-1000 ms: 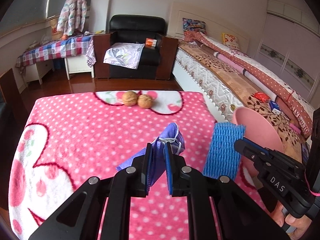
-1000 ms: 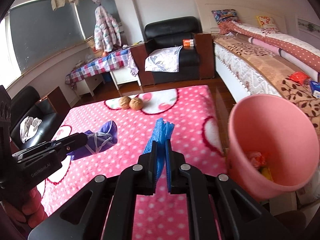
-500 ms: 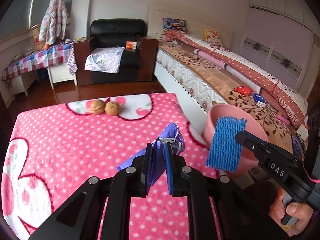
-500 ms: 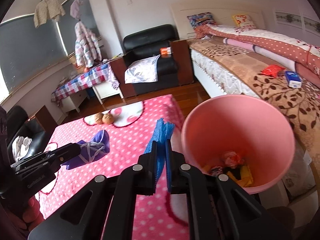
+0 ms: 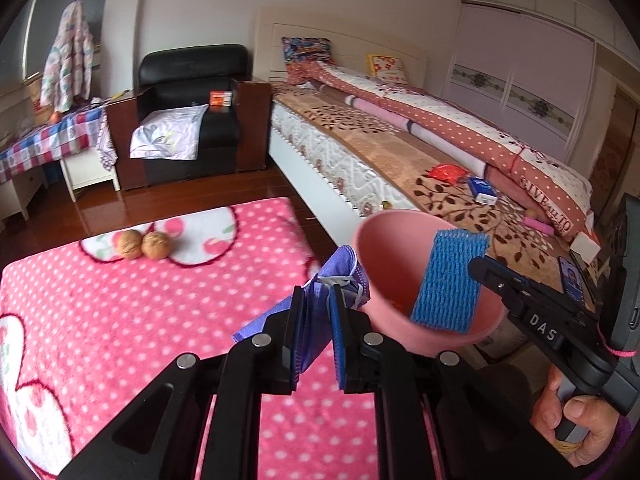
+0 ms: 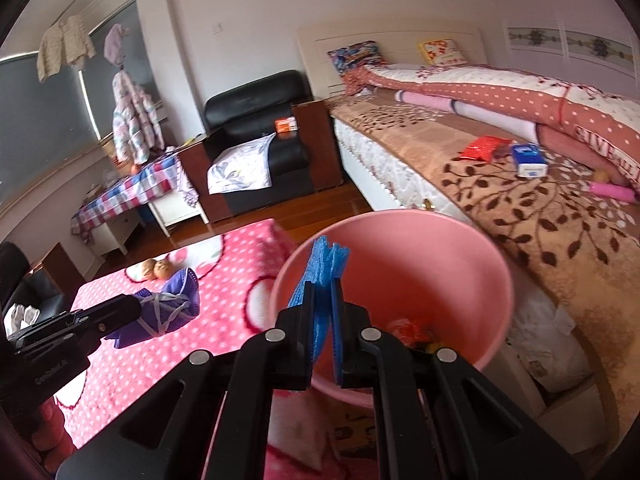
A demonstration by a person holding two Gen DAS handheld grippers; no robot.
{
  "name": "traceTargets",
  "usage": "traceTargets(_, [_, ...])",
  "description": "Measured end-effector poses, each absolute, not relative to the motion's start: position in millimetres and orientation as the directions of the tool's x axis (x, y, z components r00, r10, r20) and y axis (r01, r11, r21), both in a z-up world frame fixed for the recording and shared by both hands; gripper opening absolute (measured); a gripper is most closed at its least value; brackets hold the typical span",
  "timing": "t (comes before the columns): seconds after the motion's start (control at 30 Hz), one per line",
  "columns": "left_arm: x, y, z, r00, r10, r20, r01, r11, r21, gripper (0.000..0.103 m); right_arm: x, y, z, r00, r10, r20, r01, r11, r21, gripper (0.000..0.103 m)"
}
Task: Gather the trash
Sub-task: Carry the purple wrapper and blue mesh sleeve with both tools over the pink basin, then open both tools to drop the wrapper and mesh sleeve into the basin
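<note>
I hold blue foam netting [image 6: 320, 276] over the pink bin [image 6: 472, 252], purple mask [image 5: 340, 280] clamped alongside; neither dropped, walnuts [image 5: 144, 245] remain upper left

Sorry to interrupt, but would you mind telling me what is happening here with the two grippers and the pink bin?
A person is collecting trash with a gripper in each hand. The right gripper is shut on a blue foam net, held over the mouth of the pink bin, which already has a few scraps inside. The left gripper grips a purple face mask just beside the bin's rim. Two walnuts lie on the pink dotted blanket.
</note>
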State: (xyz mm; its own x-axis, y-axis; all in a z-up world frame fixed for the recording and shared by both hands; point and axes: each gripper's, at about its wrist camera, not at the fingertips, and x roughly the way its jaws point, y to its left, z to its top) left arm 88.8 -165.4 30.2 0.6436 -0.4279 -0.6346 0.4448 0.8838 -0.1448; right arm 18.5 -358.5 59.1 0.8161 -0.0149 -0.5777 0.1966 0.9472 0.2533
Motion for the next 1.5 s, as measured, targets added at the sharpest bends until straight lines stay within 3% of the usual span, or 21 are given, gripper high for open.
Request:
traceTargets(0.77, [93, -253, 22, 0.566, -0.502, -0.654, 0.575, 0.809, -0.122, 0.012, 13, -408, 43, 0.805, -0.087, -0.587, 0.286, 0.923, 0.256, 0.008])
traceTargets(1.5, [105, -274, 13, 0.543, -0.510, -0.667, 0.593, 0.795, -0.126, 0.014, 28, -424, 36, 0.799, -0.095, -0.594, 0.301, 0.918, 0.258, 0.008])
